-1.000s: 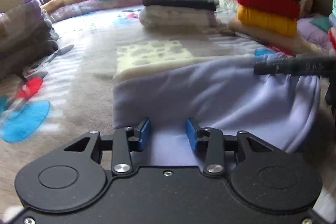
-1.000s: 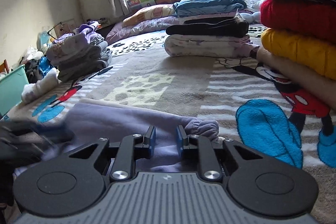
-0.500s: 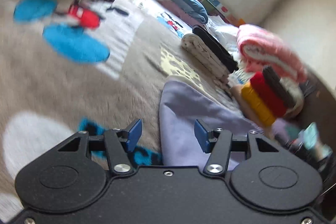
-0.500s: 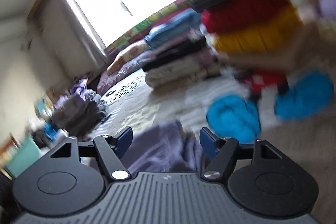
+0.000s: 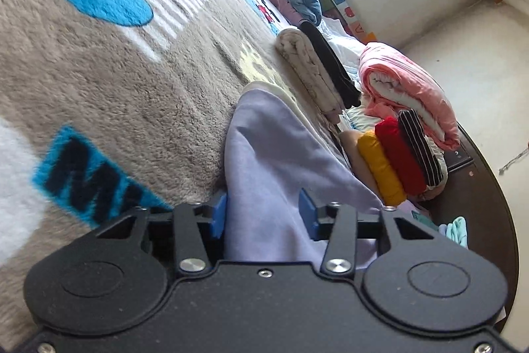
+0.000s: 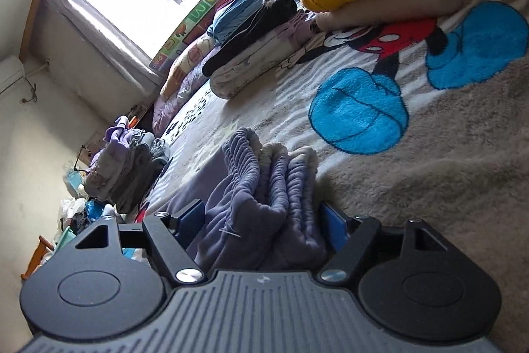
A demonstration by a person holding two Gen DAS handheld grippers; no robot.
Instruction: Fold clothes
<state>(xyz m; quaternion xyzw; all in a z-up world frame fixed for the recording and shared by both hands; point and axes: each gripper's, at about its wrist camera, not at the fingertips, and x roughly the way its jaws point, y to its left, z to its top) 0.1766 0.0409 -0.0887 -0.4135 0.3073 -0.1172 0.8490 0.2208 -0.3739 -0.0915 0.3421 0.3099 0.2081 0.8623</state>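
Observation:
A lavender fleece garment with a cream lining lies folded on the Mickey Mouse blanket. My left gripper is open, its blue pads on either side of the garment's smooth end, cloth between the jaws. In the right wrist view the same garment's gathered elastic waistband is bunched in several layers between the wide-open jaws of my right gripper. Both views are tilted sideways.
A stack of folded clothes, yellow, red and striped, stands beside a rolled pink quilt. A cream and black folded pile lies farther back. A heap of grey and purple clothes sits at the blanket's left edge.
Both grippers opened from a narrow grip on the garment and rolled sideways. The garment now lies between wide jaws; the waistband end is bunched into layers.

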